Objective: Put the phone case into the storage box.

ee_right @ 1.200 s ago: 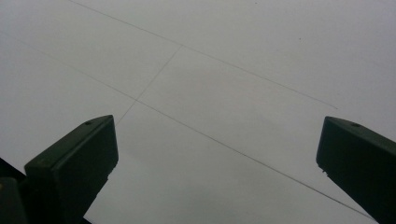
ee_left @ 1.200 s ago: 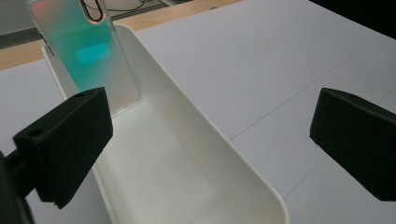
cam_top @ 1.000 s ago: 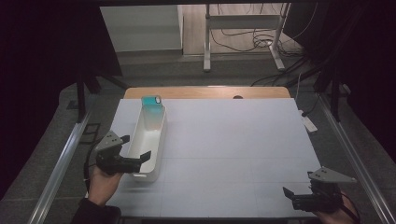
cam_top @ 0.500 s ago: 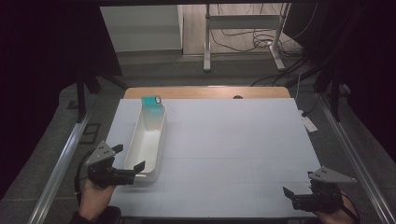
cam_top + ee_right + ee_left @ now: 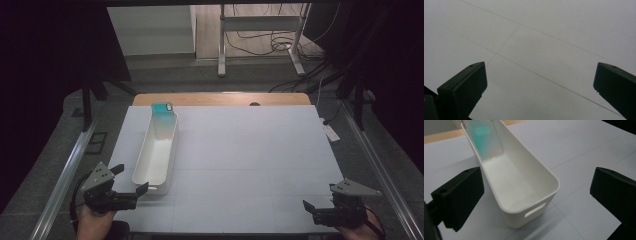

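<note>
A long white bin lies on the left part of the white table, its length running away from me. A teal, partly clear flat item leans upright inside its far end, also seen as the teal item. My left gripper is open at the table's near left corner, just short of the bin's near end, touching nothing. My right gripper is open at the near right corner, over bare tabletop.
The white table surface spreads wide between the two grippers. A wooden strip edges the far side. Metal rails run along both sides. A small white tag lies off the right edge. Cables and a stand sit beyond.
My left gripper has drawn back from beside the bin toward the near left corner. The right gripper has stayed put.
</note>
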`<state>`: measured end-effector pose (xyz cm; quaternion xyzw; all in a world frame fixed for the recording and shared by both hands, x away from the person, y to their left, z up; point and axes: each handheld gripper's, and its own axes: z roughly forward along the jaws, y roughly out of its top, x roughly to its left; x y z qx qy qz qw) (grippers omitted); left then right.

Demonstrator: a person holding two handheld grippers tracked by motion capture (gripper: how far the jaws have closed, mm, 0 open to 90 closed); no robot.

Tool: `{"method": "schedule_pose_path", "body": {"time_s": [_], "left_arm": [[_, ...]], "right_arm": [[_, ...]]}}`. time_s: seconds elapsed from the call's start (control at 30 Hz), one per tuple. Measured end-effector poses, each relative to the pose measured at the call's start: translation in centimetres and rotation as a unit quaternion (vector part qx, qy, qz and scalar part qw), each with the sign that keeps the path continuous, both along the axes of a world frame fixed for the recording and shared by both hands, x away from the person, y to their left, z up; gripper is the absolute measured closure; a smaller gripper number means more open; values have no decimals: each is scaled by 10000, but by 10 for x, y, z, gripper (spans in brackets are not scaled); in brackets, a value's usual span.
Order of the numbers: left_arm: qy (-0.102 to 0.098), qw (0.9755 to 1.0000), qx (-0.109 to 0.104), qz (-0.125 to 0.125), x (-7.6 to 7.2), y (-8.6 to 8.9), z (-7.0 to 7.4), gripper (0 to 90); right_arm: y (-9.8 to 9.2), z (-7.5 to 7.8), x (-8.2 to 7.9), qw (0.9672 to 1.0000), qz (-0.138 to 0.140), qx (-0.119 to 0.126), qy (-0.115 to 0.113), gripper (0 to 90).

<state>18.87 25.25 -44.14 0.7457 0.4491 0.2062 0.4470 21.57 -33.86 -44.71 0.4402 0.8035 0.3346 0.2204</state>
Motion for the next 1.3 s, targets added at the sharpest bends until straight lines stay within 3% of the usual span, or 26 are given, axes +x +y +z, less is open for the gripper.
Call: {"method": "schedule_pose_path", "body": {"time_s": [0.6, 0.77, 0.93, 1.0, 1.3], "left_arm": [[171, 9996, 137, 175, -24, 6, -10, 0], [239, 9992, 271, 184, -25, 4, -13, 0], [420, 9975, 540, 164, -26, -1, -21, 0], [390, 9973, 584, 215, -26, -1, -21, 0], [447, 9976, 443, 283, -25, 1, -22, 10]], "right_arm": [[0, 0, 0, 10000, -38, 1, -11, 0], [0, 0, 0, 10000, -41, 5, -10, 0], [0, 0, -1, 10000, -38, 19, -12, 0], [0, 0, -1, 10000, -36, 23, -13, 0], [-1, 0, 0, 10000, -38, 22, -2, 0]]}}
